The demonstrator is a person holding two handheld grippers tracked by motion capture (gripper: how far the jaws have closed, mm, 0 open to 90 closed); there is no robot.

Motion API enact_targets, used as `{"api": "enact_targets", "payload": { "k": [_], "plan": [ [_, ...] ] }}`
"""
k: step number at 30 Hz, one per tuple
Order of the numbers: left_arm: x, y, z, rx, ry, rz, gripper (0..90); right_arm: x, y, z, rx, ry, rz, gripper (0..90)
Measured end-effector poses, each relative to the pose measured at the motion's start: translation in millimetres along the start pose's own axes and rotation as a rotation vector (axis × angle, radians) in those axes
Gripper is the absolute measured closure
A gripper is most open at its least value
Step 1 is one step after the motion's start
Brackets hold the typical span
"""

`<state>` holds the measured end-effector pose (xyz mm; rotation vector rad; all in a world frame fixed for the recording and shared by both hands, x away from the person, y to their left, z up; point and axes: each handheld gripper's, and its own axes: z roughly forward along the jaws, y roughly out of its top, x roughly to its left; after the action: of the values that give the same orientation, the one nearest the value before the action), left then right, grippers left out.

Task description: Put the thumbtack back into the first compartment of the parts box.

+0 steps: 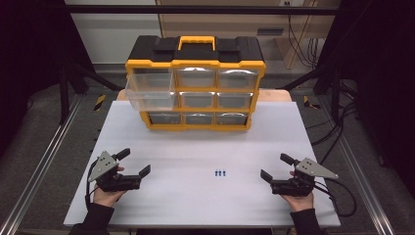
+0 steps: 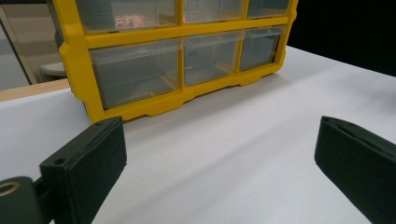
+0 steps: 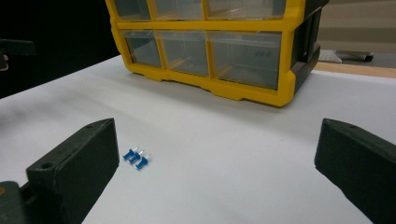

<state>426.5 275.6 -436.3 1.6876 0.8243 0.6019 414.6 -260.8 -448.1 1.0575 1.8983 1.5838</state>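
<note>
Three small blue push pins (image 1: 220,172) lie in a tight row on the white table (image 1: 205,147), closer to the right gripper (image 1: 275,168) than to the left gripper (image 1: 135,162), and nothing is touching them yet. Both grippers rest low at the near edge, jaws spread wide and empty, one in each hand. At the far side stands the yellow-and-black drawer organizer (image 1: 195,83), and look at that: its top-left clear drawer (image 1: 149,89) is pulled out and hanging forward, the other drawers flush in the frame. In the right gripper view the pins (image 3: 136,157) sit just off the left jaw, so this reads as the very start, a pick not yet begun. My call is that the pins are headed for that open drawer. The next move would ask the right gripper to slide over, drop its jaws either side of one pin and close gently, since pins this tiny could skitter or roll away. The left gripper faces the organizer's lower drawers (image 2: 187,60), well placed to steady it.
</note>
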Motion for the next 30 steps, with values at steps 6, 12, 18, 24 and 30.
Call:
{"api": "enact_targets", "payload": {
  "k": [6,12,18,24,30],
  "plan": [
    [-4.5,1.5,2.9,0.004,-0.01,0.006,1.8,-0.6,0.7,-0.4,-0.011,-0.001,0.002,0.5],
    [-7.8,5.8,3.3,0.003,-0.021,0.003,1.8,-1.1,1.4,-1.6,-0.015,-0.005,0.009,0.5],
    [-17.3,13.8,7.6,0.005,-0.043,0.021,2.1,-0.3,1.1,-1.0,-0.013,-0.004,0.01,0.5],
    [-27.6,19.4,15.7,0.01,-0.06,0.02,2.3,-0.2,0.1,-0.1,-0.008,-0.007,-0.001,0.5],
    [-42.7,29.7,31.8,0.017,-0.092,0.019,2.3,-0.2,0.1,0.0,-0.006,-0.009,-0.003,0.5]
  ]
}}
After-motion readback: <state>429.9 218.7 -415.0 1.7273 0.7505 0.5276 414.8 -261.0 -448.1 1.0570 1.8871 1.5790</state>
